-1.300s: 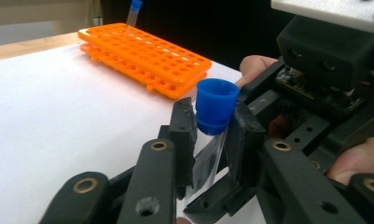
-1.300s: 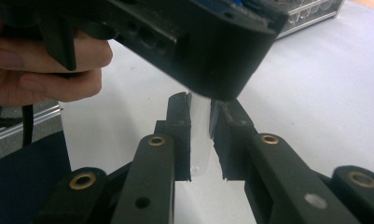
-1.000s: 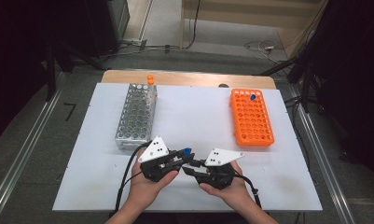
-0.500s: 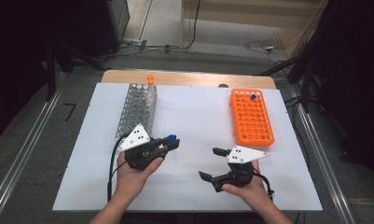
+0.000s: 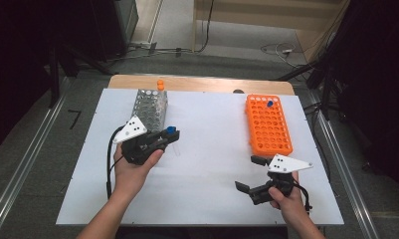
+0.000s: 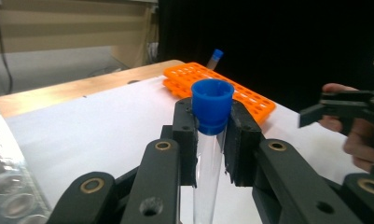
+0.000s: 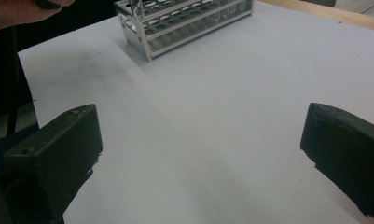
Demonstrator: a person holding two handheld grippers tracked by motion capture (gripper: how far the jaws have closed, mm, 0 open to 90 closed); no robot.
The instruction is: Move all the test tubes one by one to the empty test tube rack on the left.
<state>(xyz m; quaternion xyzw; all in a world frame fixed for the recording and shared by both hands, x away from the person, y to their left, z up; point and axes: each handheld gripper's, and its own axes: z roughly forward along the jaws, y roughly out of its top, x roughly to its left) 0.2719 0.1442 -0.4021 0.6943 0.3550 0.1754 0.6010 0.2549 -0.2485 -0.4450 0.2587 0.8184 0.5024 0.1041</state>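
Pinching blue-capped tube (image 6: 211, 140) just under cap, your left hand-held gripper (image 5: 168, 139) holds it beside metal rack (image 5: 150, 107). Right hand-held gripper (image 5: 250, 174) spread, jaws just opened, empty. Thin grip: tube may swing, miss hole.

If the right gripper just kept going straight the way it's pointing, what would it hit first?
Probably the silver tube rack: the right gripper, jaws wide open and empty, looks across bare white table toward it. Depth is hard to judge.

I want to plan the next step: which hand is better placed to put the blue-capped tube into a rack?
Probably the left. The left gripper is shut on the blue-capped tube, beside the metal rack. The right gripper is open, holding nothing.
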